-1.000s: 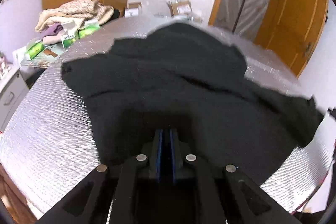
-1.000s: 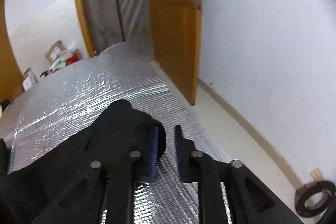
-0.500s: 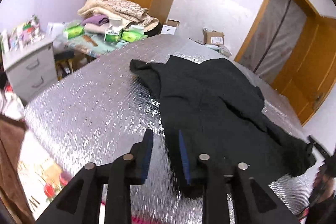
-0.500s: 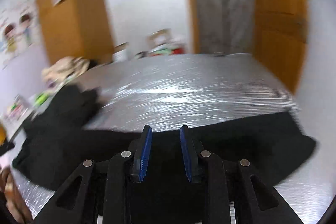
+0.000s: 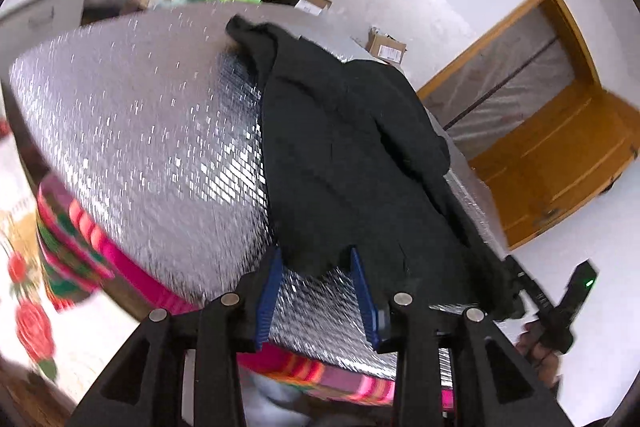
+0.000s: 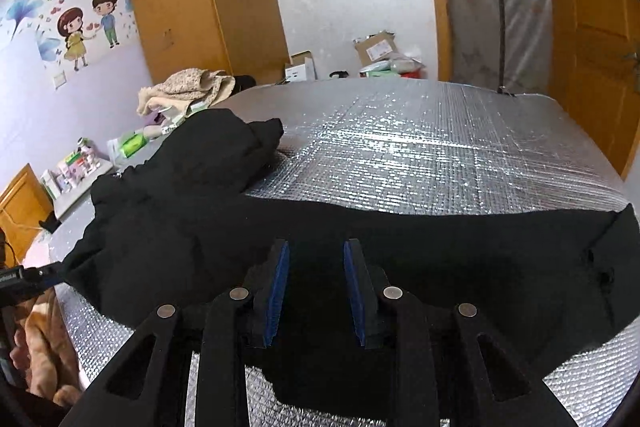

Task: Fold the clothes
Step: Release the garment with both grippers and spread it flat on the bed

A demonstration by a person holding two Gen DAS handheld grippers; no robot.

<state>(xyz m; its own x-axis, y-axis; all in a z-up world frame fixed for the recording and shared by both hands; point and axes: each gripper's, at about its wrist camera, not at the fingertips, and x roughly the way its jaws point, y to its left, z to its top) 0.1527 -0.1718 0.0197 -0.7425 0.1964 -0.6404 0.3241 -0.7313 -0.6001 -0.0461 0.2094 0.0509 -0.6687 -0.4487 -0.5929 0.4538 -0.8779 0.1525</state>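
We see black garment [image 5: 352, 155] spread flat on foil-covered bed [image 5: 140, 131], likely laid out for folding. Left claw [image 5: 316, 291] jaws just opened wide, hem at tips, nothing pinched. Right claw [image 6: 314, 279] apart over cloth, no grip. Long axis in left view runs from near hem away to far collar end.

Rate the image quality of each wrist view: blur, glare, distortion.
Left wrist view: motion blur smears the floral bedding at left, the foil mat sparkles with glare, and fisheye bends the doorframe. Right wrist view: sharper, foil glare mid-frame, black garment too dark for detail.
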